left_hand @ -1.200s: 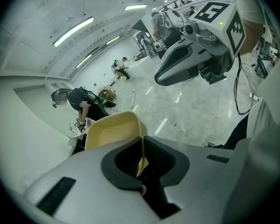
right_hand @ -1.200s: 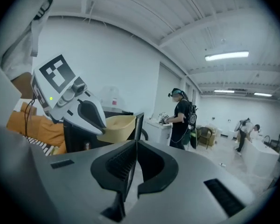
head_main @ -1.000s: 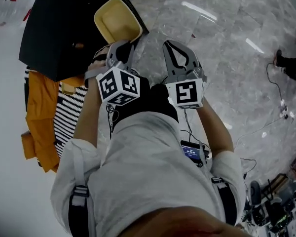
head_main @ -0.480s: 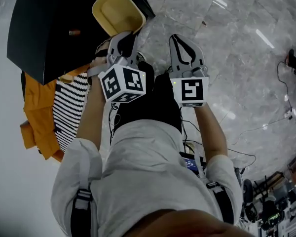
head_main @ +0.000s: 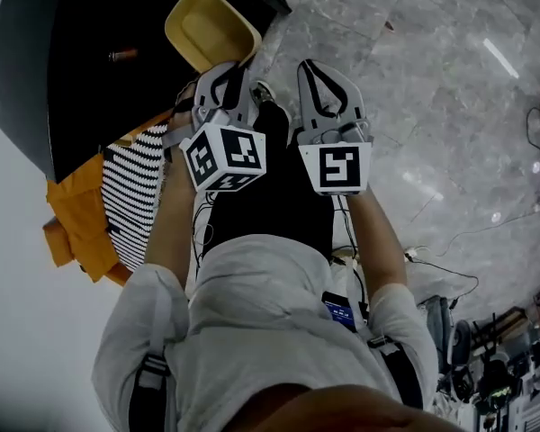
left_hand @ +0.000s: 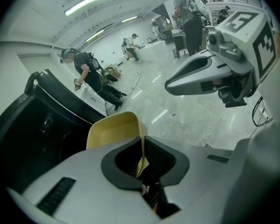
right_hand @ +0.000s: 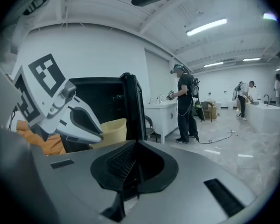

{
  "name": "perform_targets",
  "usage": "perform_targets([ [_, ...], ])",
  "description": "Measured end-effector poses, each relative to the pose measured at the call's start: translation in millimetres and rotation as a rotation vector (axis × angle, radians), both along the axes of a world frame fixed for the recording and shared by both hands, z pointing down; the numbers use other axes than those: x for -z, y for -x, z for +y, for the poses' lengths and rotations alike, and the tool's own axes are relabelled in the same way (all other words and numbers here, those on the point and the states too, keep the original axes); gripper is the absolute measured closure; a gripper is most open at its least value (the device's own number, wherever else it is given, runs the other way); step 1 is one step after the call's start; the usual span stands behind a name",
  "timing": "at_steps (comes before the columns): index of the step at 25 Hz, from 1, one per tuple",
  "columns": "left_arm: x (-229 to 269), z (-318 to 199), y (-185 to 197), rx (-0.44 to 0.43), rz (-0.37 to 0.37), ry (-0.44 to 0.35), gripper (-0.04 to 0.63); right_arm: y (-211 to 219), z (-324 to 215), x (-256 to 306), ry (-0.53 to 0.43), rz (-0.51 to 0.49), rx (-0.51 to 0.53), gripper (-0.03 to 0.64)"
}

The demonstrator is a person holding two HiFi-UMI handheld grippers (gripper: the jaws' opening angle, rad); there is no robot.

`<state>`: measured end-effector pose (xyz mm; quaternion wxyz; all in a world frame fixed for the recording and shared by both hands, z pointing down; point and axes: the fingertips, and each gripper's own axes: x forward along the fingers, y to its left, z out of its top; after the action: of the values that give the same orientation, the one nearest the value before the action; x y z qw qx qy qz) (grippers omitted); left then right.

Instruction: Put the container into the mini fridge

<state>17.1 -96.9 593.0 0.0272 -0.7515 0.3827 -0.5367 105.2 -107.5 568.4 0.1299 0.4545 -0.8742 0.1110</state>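
Step in hand: carrying the container to the mini fridge; it is not yet inside.

My left tool (left_hand: pixel 141 154) is closed to a narrow gap on one thin side wall of the yellow container (head_main: pixel 209 30), with a pad pressing on each face of the wall. The container hangs in the air off that one wall, touching no surface. It is just beside the right edge of the black mini fridge (head_main: pixel 90 70), which stands on the marble floor (head_main: pixel 414 106).

My right tool (right_hand: pixel 130 168) has its jaws together with nothing between them and hovers just beside the left tool.

I cannot tell whether the fridge door is open.

Next move, as I judge it:
1. Check the door. If it is shut, open it with the free right tool.
2. Bring the container into the compartment and keep it level, since a grip on a single wall may let it pivot.
3. Let go only once its base rests on a shelf.
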Motion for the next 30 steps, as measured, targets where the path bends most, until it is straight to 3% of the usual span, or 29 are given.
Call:
perform_targets([
  [6,-43.7,-11.3,12.3,0.068,-0.013,0.017,0.565,-3.5,-3.3,-23.5,0.023,-0.002,-0.045,0.577],
  [12,-89.9,-21.4,31.8,0.096,-0.02,0.041,0.565,2.8,-2.3,-53.4,0.104,-0.079,-0.087,0.577],
  [20,-113.3,-34.2,63.7,0.166,-0.016,0.038,0.565,26.6,-0.6,-76.8,0.157,-0.121,-0.111,0.577],
  [30,-146.1,-76.6,98.4,0.248,0.011,0.003,0.565,43.5,-47.0,-115.8,0.13,-0.123,-0.122,0.577],
])
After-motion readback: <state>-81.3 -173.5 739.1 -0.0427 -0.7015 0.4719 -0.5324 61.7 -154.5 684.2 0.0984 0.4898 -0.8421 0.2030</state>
